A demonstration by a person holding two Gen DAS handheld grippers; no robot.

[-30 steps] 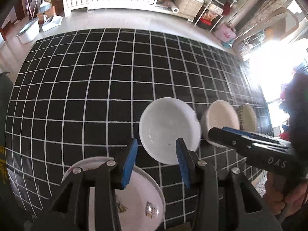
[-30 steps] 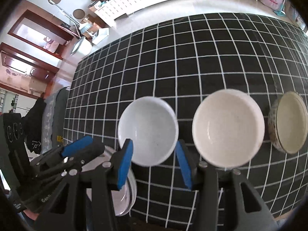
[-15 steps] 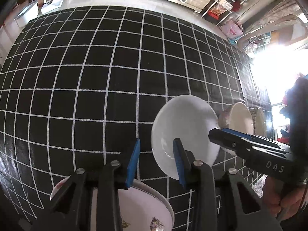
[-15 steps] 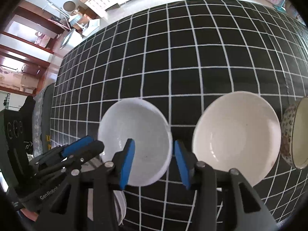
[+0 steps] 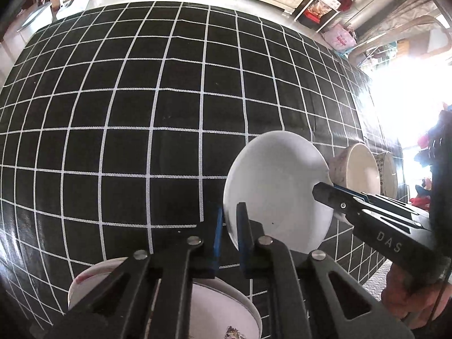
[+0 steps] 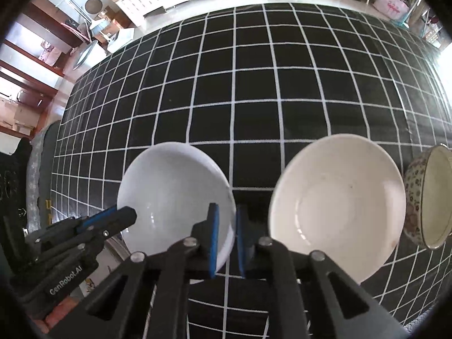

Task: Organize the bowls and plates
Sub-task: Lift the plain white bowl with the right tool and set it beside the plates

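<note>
Both grippers clamped on white bowl (image 6: 172,195) rim, cream bowl (image 6: 339,206) just beside, floral plate (image 5: 220,313) under left gripper (image 5: 230,243)

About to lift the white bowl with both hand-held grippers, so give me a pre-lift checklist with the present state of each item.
1. Left hand-held gripper pinching the rim of the plain white ceramic bowl: ok.
2. Right hand-held gripper pinching the opposite rim: ok.
3. White bowl apart from the cream glazed bowl: ok in the right wrist view.
4. Floral-printed white plate clear of the bowl: cannot tell.
5. Speckled patterned bowl out of the way: ok.
</note>
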